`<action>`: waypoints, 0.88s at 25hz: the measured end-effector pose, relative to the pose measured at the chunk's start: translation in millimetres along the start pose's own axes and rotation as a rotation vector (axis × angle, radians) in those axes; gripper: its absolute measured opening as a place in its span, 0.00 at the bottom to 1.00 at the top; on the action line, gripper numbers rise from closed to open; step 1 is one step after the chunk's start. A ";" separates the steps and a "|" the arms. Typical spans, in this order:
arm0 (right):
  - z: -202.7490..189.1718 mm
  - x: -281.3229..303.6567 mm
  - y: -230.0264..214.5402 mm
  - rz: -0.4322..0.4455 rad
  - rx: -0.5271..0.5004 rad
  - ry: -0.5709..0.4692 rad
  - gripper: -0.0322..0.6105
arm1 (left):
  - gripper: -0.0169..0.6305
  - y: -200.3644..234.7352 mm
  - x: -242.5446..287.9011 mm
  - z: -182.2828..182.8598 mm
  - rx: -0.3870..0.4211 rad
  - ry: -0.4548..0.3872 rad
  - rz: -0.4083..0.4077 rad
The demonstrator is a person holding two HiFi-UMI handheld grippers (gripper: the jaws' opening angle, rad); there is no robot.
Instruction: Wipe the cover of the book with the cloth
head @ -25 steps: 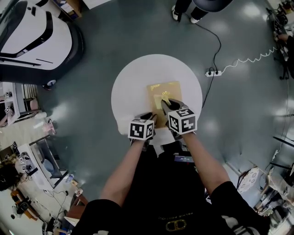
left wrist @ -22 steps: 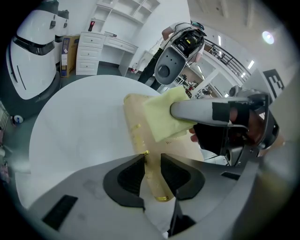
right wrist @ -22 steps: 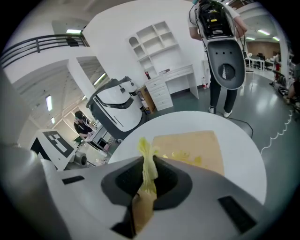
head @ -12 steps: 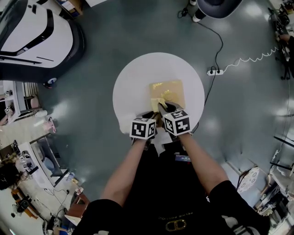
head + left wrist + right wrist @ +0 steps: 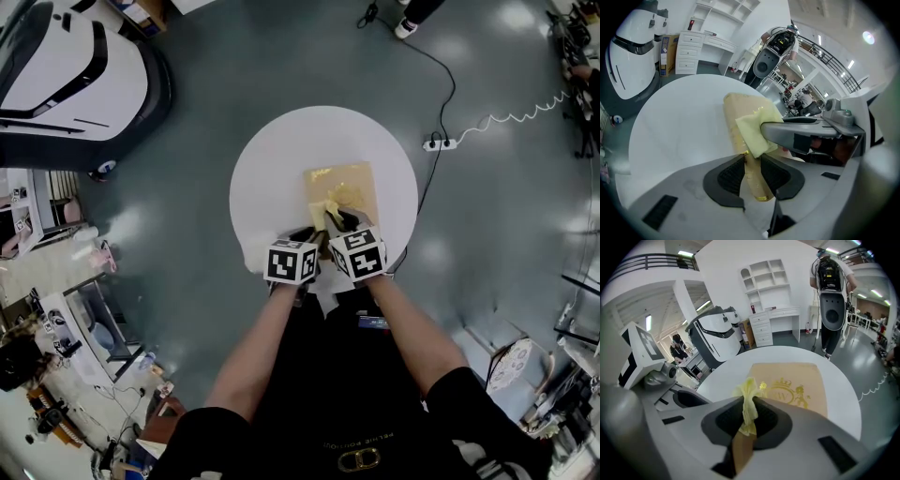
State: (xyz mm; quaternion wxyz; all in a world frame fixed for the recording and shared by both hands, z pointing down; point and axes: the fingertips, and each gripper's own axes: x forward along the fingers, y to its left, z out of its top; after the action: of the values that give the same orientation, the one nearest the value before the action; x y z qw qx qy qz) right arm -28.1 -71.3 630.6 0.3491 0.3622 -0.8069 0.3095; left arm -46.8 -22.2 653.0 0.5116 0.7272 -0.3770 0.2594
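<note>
- Round white table [image 5: 272, 159] on a grey floor [image 5: 187, 281]; the person stands at its near edge, both forearms reaching in.
- Book [image 5: 352, 180] lies flat on the table's right half toward the near side, tan cover up, with a gold crest printed on it.
- Left gripper [image 5: 305, 234] is at the book's near left edge, and its marker cube [image 5: 290, 262] faces up.
- Left gripper view: the jaws [image 5: 752, 176] are closed on the book's [image 5: 740, 105] edge, which runs between the dark pads with both pads against it.
- Right gripper [image 5: 339, 220] is just right of the left one, almost touching it, over the near part of the cover.
- Right gripper view: the jaws [image 5: 749, 416] are pinched on the yellow cloth [image 5: 749, 399], a bunched strip standing up between the pads.
- Cloth [image 5: 335, 199] rests on the cover's near left part, and the crest [image 5: 790, 392] is just beyond it.
- Left gripper view shows the cloth [image 5: 754, 131] hanging under the right gripper's finger [image 5: 806, 133] and lying on the book.
- Both grippers point steeply down at the table.
- Background: a power strip [image 5: 436, 145] with a coiled cable on the floor past the table, a white shelf unit [image 5: 768, 277] against the wall.
</note>
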 end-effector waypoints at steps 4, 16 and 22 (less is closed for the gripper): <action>0.3 -1.2 -2.7 -0.009 -0.011 0.001 0.19 | 0.19 2.1 -1.0 0.0 -0.004 0.002 0.004; -2.6 -16.8 -34.5 -0.056 -0.001 -0.012 0.19 | 0.19 3.0 -1.0 -0.5 -0.021 0.003 0.010; -4.8 -25.6 -56.1 -0.094 0.022 -0.017 0.19 | 0.19 4.3 -0.7 0.5 -0.020 0.003 0.010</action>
State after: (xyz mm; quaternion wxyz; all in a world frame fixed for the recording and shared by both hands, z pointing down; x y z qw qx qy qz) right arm 31.0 -88.8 626.9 0.3524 0.4063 -0.7885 0.2984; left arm -50.7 -23.3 654.6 0.5179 0.7200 -0.3824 0.2592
